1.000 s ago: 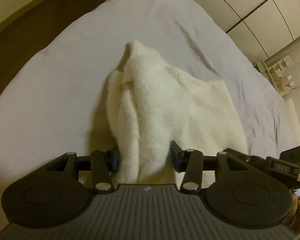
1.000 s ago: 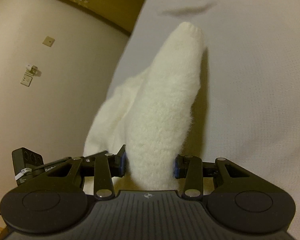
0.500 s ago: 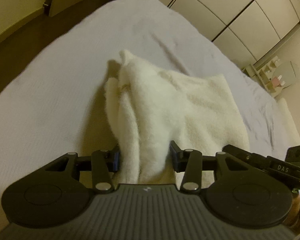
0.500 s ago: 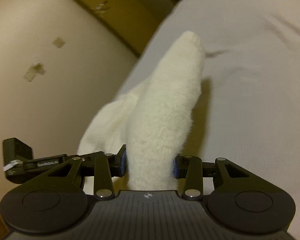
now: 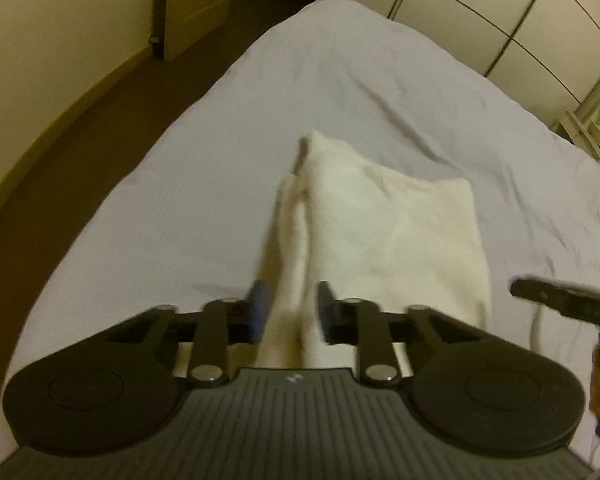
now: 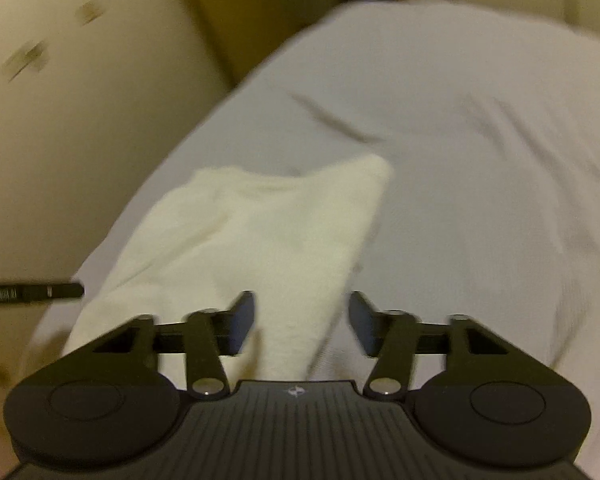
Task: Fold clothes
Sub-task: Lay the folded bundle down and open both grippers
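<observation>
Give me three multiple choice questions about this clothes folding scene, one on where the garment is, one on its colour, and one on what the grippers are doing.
1. Where does the garment lie?
A. On the bed sheet
B. On the dark floor
C. Inside a wardrobe

2. What colour is the garment?
A. Navy blue
B. Cream white
C. Red

3. What is the state of the right gripper?
A. Shut tight on a hanger
B. Out of view
C. Open, with the garment's edge between its fingers

Answers:
1. A, the fabric is spread flat on the pale bed sheet, far from the floor.
2. B, it shows cream white in both wrist views.
3. C, the jaws stand wide apart with clear gaps beside the fabric. The left gripper is also parted around a folded edge, though blur hides whether it still pinches.
</observation>
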`<action>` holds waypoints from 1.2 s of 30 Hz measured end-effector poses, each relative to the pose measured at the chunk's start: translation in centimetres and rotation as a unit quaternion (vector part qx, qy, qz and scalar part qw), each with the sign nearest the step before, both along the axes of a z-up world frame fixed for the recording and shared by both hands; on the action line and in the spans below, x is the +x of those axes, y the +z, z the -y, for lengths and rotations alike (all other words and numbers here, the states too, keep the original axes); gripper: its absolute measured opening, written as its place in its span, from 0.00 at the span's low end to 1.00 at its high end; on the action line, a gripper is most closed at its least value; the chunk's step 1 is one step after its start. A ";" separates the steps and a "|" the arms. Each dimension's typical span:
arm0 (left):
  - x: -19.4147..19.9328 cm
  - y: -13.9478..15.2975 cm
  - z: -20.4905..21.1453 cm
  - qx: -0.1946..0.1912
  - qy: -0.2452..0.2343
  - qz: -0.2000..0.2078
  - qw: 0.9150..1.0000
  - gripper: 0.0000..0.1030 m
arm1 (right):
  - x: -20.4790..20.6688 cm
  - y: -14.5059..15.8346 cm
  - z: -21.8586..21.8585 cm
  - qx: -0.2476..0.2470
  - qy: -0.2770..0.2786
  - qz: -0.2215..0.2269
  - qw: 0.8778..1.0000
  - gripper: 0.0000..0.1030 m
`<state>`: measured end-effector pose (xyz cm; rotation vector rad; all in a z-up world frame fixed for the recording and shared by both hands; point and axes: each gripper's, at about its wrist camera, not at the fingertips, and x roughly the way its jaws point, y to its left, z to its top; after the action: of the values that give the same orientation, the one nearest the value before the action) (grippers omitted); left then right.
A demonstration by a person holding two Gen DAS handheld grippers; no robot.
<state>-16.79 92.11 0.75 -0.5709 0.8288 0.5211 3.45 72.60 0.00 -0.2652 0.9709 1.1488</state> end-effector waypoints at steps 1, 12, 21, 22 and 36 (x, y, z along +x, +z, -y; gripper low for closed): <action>-0.1 -0.1 0.3 0.001 -0.002 -0.002 1.000 0.12 | -0.7 -0.3 0.0 -0.007 0.029 0.014 0.999 0.36; 0.5 -3.9 0.7 -0.001 0.005 -0.054 0.999 0.03 | -1.7 -3.1 -5.3 -0.081 0.143 0.041 0.986 0.33; 4.5 -2.1 0.6 0.021 0.001 -0.023 1.000 0.05 | -1.0 -0.5 -10.8 -0.021 0.165 0.057 0.984 0.33; 5.1 -2.9 0.2 0.020 -0.001 -0.028 0.999 0.05 | -1.1 -0.7 -12.0 -0.020 0.168 0.061 0.984 0.33; 4.3 -2.1 -1.1 0.005 0.009 -0.034 0.999 0.09 | 1.4 0.1 -10.6 -0.040 0.095 0.015 0.995 0.33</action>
<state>-12.45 93.22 -1.38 -0.5554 0.8854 0.5631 4.84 83.16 0.08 -0.4461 0.9814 1.2759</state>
